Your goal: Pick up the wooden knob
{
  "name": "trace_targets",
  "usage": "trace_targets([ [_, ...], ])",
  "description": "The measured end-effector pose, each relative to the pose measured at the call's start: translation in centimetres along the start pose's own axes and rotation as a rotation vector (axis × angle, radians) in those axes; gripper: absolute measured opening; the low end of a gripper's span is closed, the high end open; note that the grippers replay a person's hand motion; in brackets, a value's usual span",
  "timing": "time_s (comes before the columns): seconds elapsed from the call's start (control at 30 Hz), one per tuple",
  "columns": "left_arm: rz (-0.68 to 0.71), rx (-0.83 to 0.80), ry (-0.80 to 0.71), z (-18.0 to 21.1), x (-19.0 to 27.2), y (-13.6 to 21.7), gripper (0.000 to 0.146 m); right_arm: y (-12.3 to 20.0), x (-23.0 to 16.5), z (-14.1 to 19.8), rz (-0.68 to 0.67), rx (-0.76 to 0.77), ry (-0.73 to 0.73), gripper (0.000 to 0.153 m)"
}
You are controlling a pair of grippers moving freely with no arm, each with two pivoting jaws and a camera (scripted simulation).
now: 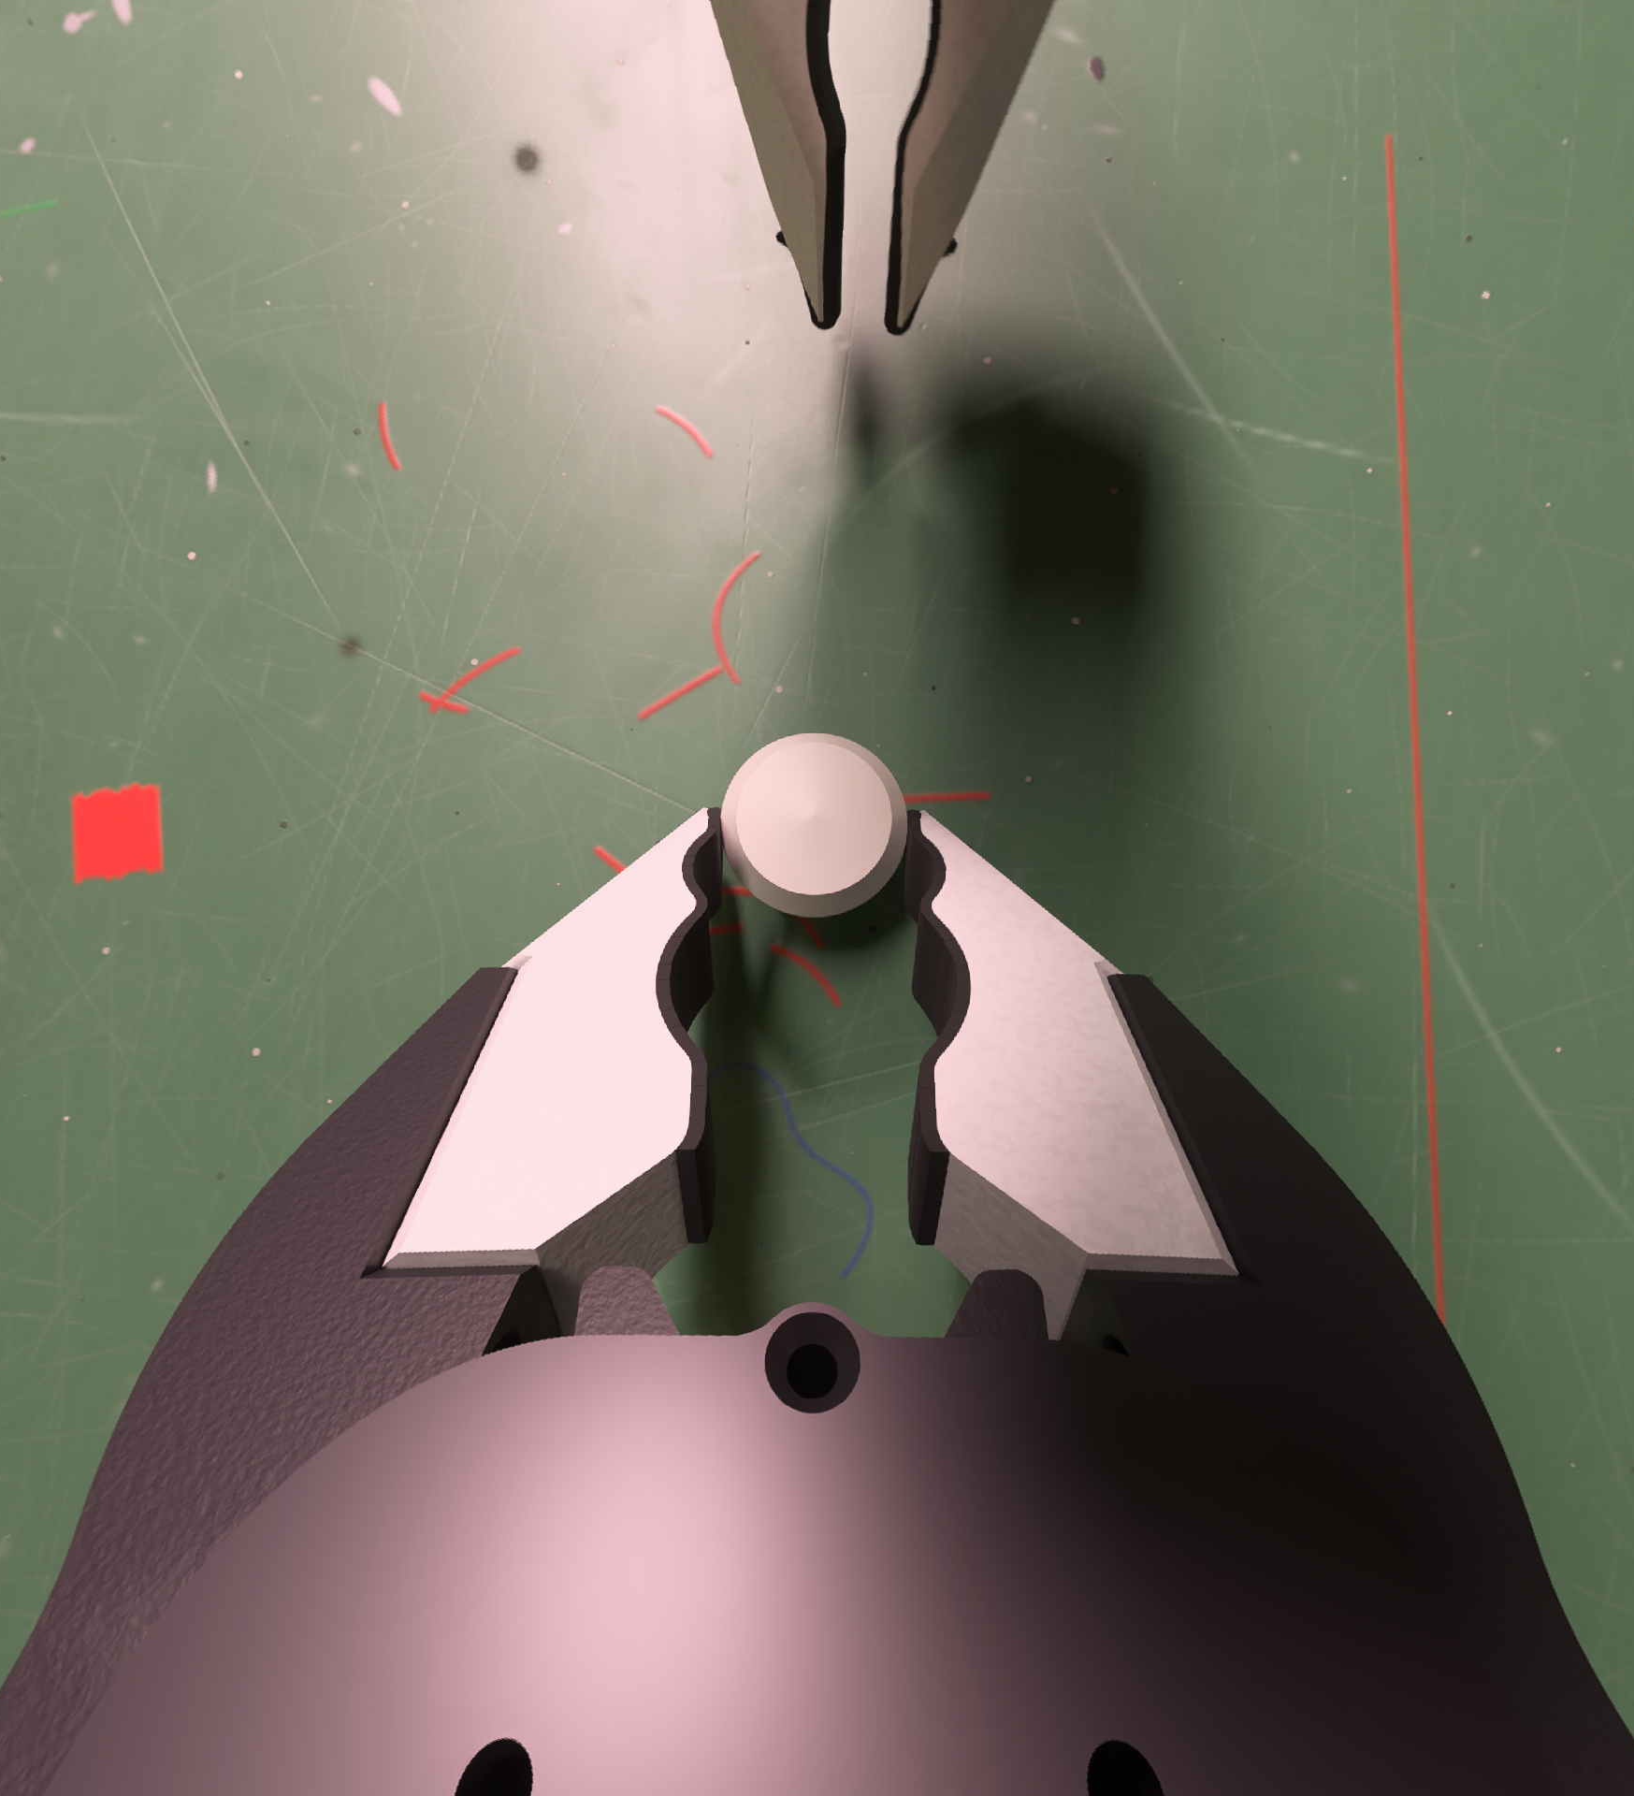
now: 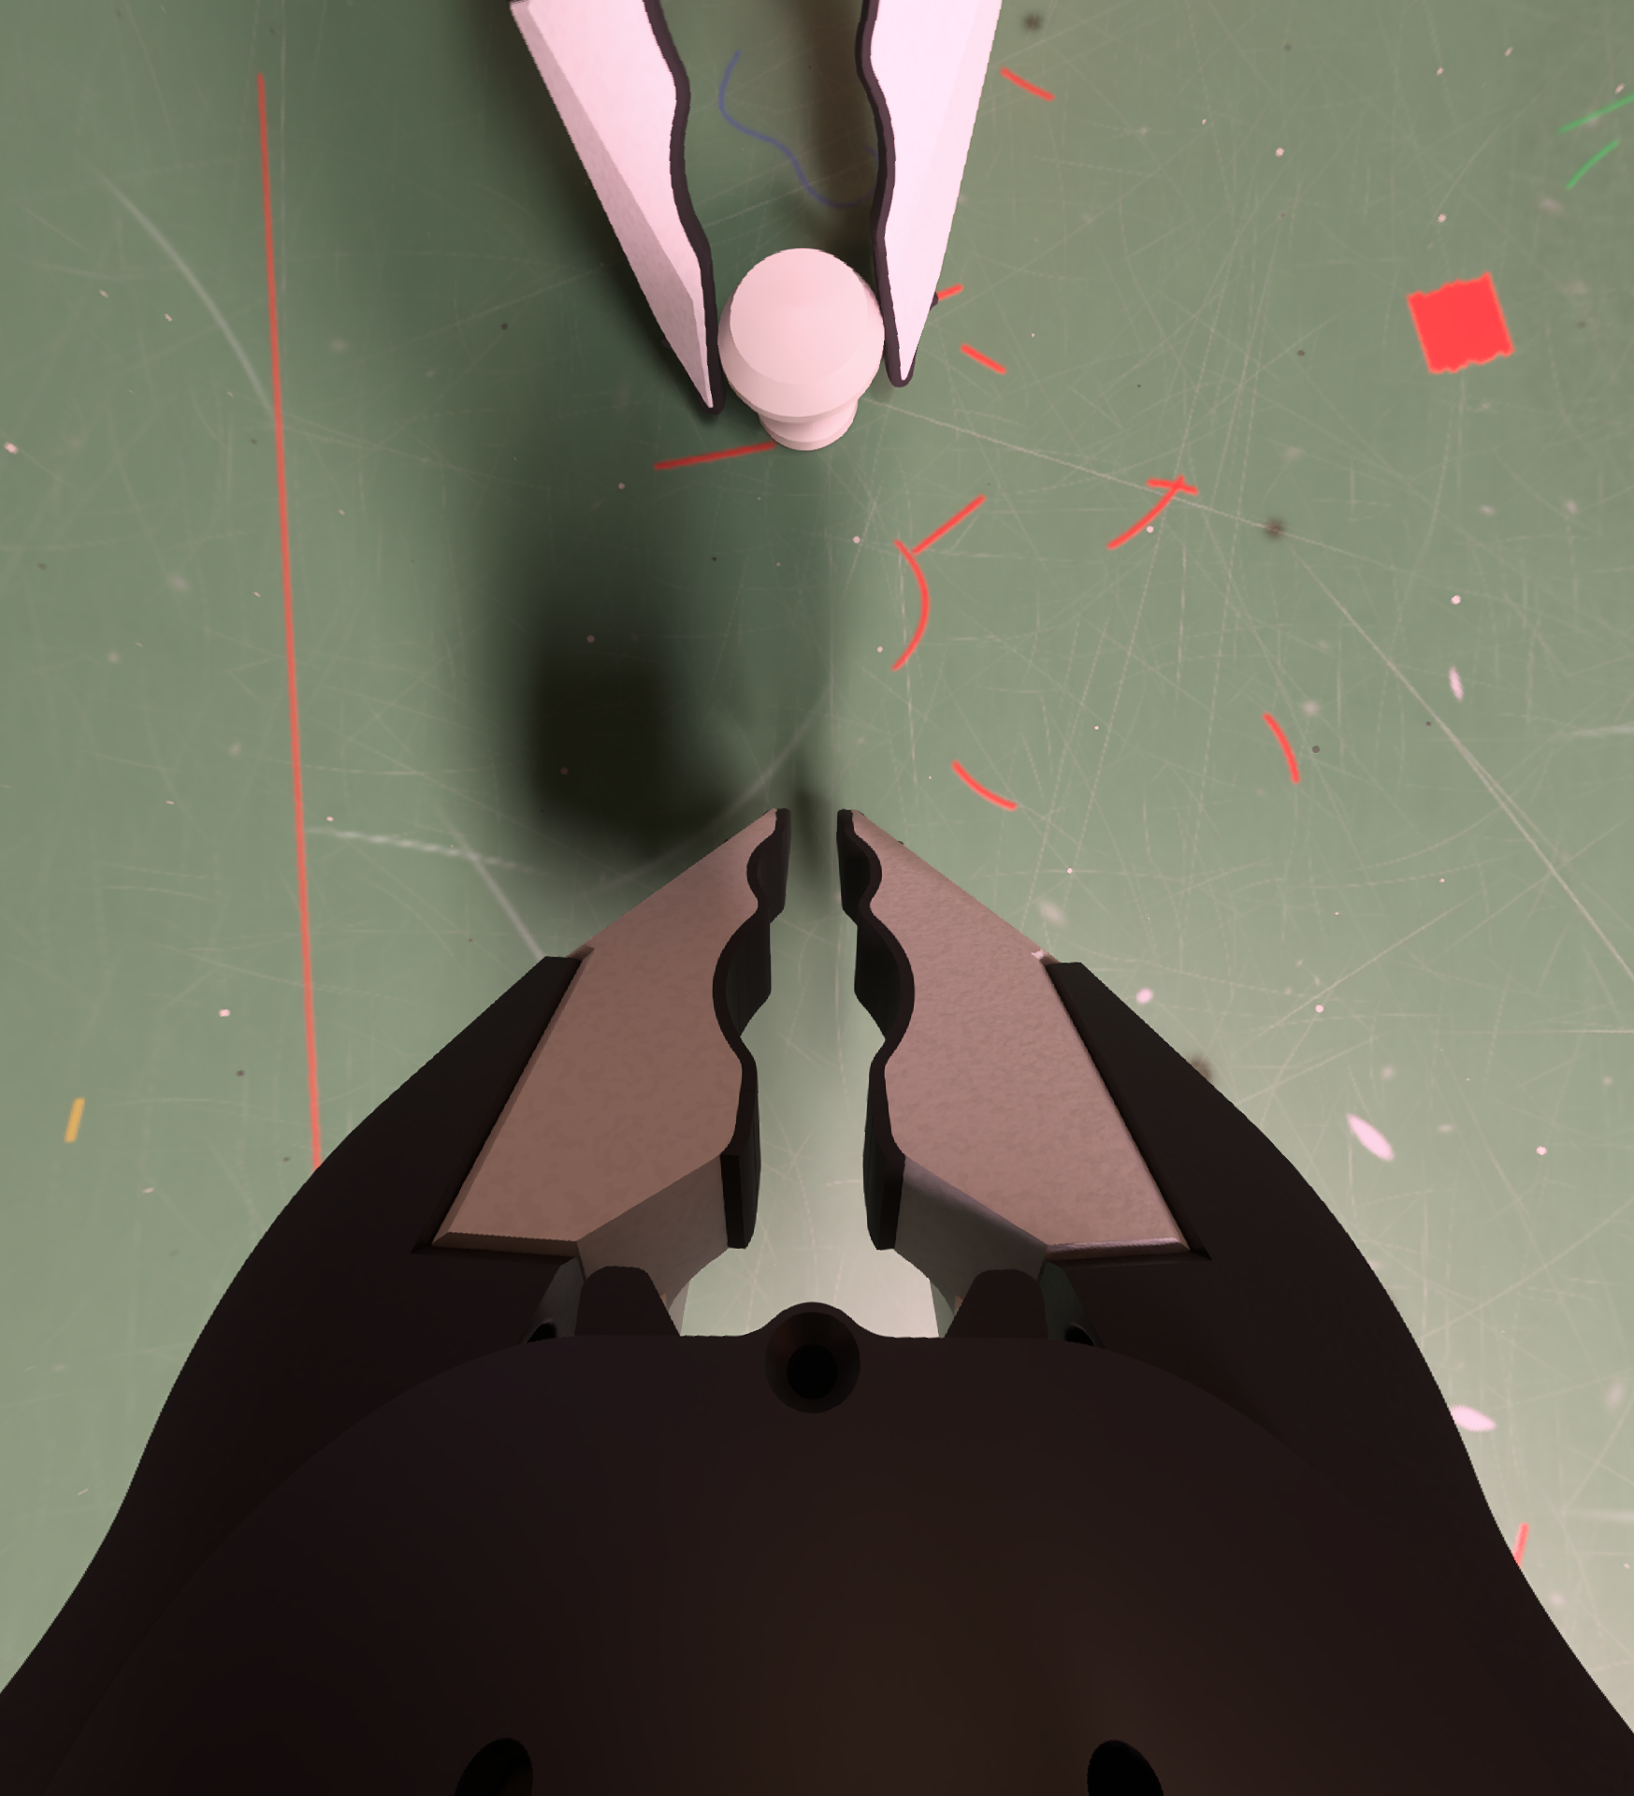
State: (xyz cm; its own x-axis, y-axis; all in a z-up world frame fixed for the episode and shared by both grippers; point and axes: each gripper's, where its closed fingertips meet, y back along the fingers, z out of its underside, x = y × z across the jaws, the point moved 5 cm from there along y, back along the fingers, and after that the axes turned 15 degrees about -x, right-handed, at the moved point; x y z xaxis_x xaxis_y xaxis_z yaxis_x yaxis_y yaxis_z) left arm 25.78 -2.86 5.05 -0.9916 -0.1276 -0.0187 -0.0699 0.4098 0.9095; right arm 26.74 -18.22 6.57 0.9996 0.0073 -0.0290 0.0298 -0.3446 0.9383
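Two sets of tongs and one wooden knob (image 1: 811,826) share a scratched green surface (image 1: 210,1020), where a single red square patch (image 1: 117,834) sits among scattered red strokes and one long red line (image 1: 1410,680). From the left wrist view, the left tongs (image 1: 811,836) point forward over the surface with the pale, round-headed knob clamped between the tips, the dark pads (image 1: 702,865) touching its head on either side. Facing them from the far side, well apart from the knob, the right tongs (image 1: 856,321) hang tips-down with only a narrow gap between the fingers and nothing in it. From the right wrist view, the right tongs (image 2: 813,826) are nearly together and empty, while the knob (image 2: 801,340) appears farther ahead, upright, its narrow foot towards the surface (image 2: 1279,972), pinched by the left tongs (image 2: 803,384).
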Motion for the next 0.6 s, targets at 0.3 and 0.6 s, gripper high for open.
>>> trace_targets([
  [0.3,-0.048,-0.006,-0.03,0.4,-0.1,0.3,0.037,0.6,1.3,-1.1,-0.189,-0.074,-0.083,0.007],
  [0.6,-0.11,0.016,-0.05,0.9,-0.4,0.6,0.037,0.6,1.3,-1.3,-0.194,-0.052,-0.07,0.013],
])
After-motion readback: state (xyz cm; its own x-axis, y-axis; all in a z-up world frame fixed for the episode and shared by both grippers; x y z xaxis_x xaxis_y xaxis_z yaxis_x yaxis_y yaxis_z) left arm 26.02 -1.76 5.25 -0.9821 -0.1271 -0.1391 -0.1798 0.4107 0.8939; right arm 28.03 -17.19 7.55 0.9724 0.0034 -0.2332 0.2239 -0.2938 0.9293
